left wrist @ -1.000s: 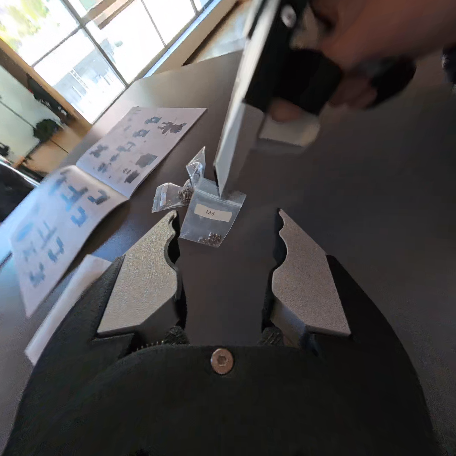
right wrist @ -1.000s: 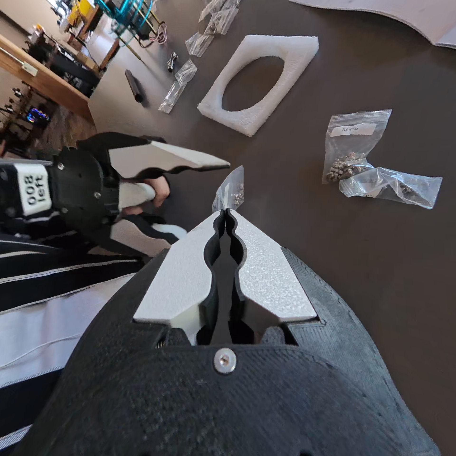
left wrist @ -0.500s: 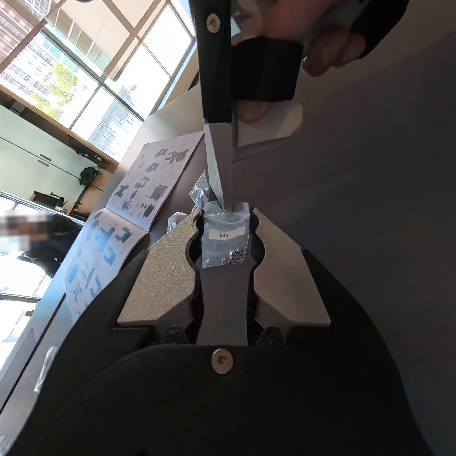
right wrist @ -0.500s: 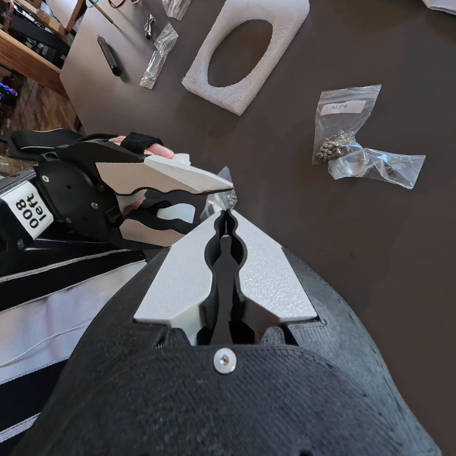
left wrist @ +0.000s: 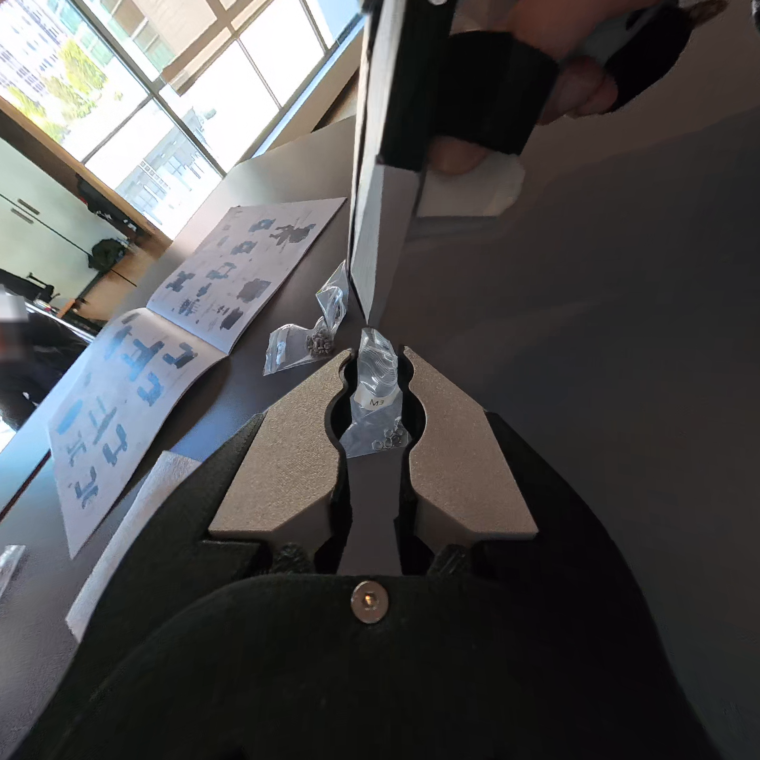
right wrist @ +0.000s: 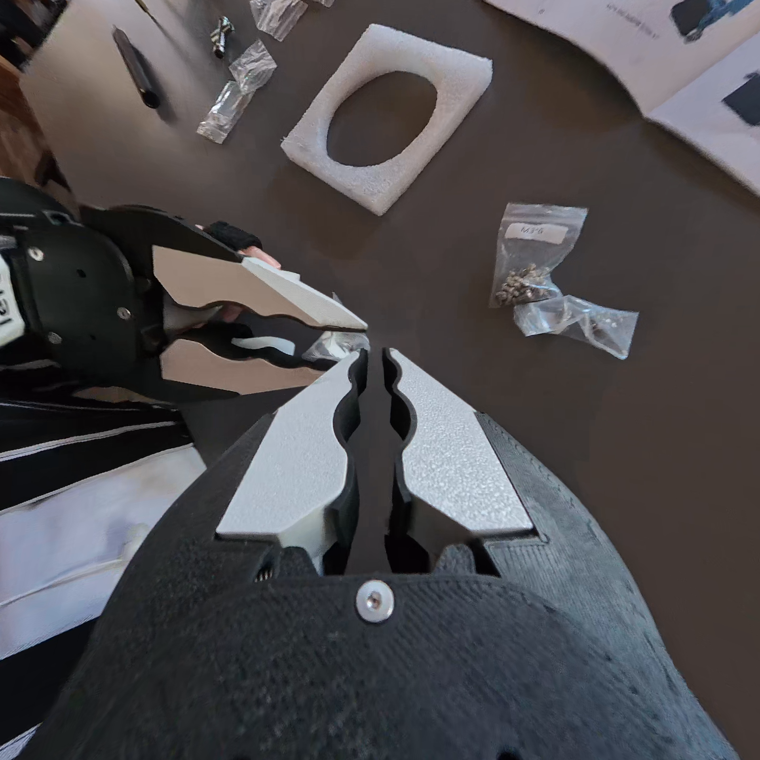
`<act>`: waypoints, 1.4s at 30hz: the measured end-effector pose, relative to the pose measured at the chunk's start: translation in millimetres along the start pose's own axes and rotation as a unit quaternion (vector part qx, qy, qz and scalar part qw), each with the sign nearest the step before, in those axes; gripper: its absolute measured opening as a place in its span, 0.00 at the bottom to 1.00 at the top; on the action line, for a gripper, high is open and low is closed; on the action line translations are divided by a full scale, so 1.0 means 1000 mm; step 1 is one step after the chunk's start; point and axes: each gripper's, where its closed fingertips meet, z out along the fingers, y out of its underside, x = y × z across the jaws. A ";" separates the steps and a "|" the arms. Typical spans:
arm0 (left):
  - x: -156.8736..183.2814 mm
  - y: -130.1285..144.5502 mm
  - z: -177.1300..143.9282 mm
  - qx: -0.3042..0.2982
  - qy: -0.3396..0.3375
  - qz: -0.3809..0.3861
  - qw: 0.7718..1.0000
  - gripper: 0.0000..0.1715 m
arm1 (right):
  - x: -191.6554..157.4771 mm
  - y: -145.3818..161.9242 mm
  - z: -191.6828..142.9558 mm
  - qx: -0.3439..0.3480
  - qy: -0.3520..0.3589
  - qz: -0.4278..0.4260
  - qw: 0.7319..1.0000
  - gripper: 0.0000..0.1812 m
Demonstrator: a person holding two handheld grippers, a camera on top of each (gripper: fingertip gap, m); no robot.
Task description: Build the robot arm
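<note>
Small clear bag [left wrist: 376, 405] w/ nuts pinched in left gripper [left wrist: 377, 353]; right gripper [right wrist: 374, 350] slightly parted, empty, just beside.

The left tool [left wrist: 376, 355] wore matt, grainy grey finger plates on coarse black printed plastic, and pinched a glossy, crinkled clear plastic bag [left wrist: 376, 405]. The right tool [right wrist: 374, 353] showed the same pebbled grey and ridged black plastic, with a shiny metal screw [right wrist: 374, 603]. The bench [right wrist: 617, 432] looked dark, smooth and matt. The foam frame [right wrist: 411, 61] was white and porous; the booklet [left wrist: 135, 395] matt paper.
</note>
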 end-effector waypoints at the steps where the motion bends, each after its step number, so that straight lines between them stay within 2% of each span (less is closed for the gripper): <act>1: -0.002 0.001 0.000 0.001 0.001 -0.012 1.000 0.10 | 0.003 -0.002 -0.001 0.002 0.016 -0.012 1.000 0.05; 6: -0.014 0.007 -0.002 -0.001 0.003 -0.072 0.997 0.10 | 0.019 -0.013 -0.014 0.024 0.110 -0.072 0.991 0.08; 11: -0.025 0.014 -0.004 -0.010 -0.004 -0.103 0.995 0.09 | 0.042 -0.021 -0.026 0.034 0.215 -0.127 0.968 0.12; 22: -0.032 0.019 -0.007 -0.020 -0.015 -0.120 0.993 0.09 | 0.041 -0.016 -0.020 0.017 0.220 -0.145 0.965 0.13; 32: -0.049 0.022 -0.006 -0.048 -0.028 -0.140 0.989 0.09 | 0.056 0.014 -0.004 0.023 0.141 -0.083 0.986 0.18; 37: -0.053 0.024 -0.007 -0.056 -0.037 -0.144 0.987 0.09 | 0.065 0.012 -0.008 0.035 0.169 -0.099 0.980 0.18; 39: -0.054 0.026 -0.006 -0.061 -0.038 -0.143 0.987 0.08 | 0.074 0.005 -0.016 0.045 0.206 -0.107 0.972 0.18; 40: -0.054 0.026 -0.006 -0.064 -0.039 -0.143 0.987 0.08 | 0.083 0.000 -0.026 0.048 0.247 -0.116 0.961 0.18; 42: -0.056 0.027 -0.005 -0.068 -0.042 -0.145 0.986 0.08 | 0.103 -0.018 -0.055 0.056 0.347 -0.153 0.924 0.17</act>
